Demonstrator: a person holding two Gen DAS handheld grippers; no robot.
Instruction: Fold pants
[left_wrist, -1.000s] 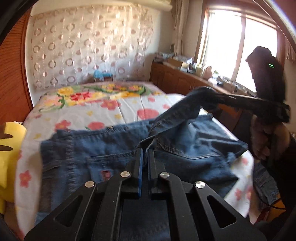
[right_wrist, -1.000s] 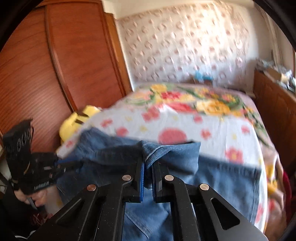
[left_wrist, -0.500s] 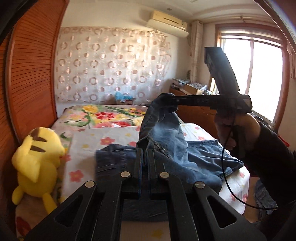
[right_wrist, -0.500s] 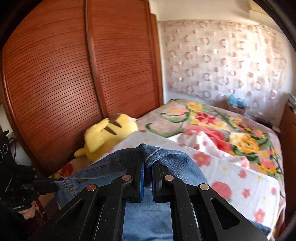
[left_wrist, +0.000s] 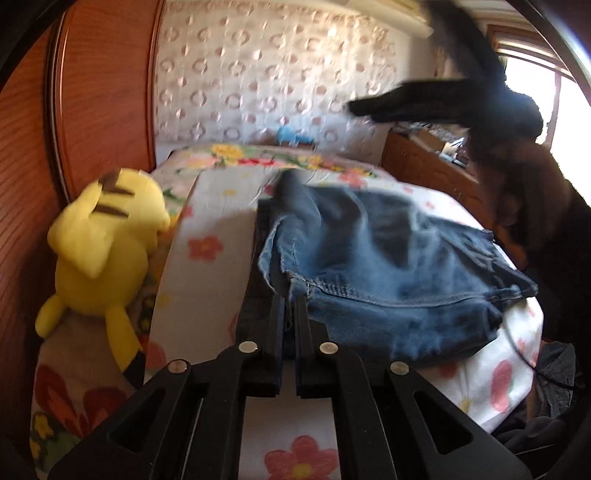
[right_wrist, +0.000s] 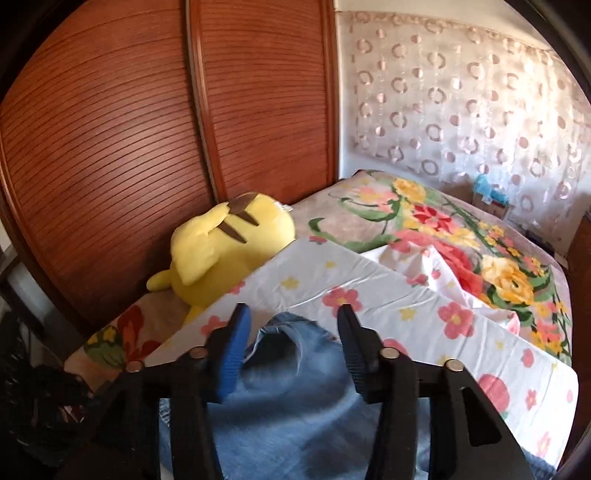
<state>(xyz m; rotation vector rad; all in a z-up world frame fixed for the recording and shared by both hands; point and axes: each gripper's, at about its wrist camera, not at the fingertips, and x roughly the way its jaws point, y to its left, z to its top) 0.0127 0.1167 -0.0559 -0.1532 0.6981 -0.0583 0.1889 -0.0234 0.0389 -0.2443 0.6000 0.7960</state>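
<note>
Left wrist view: left gripper (left_wrist: 289, 306) angled down, clamped on jeans (left_wrist: 388, 258) hem; right gripper (right_wrist: 291, 332) above bed (right_wrist: 388, 295), jaws opening, denim beneath, unpinched.

Black hand-held gripper (right_wrist: 291, 347), blue finger pads (right_wrist: 232, 350), silver screws, dark sleeve (left_wrist: 565, 229)
</note>
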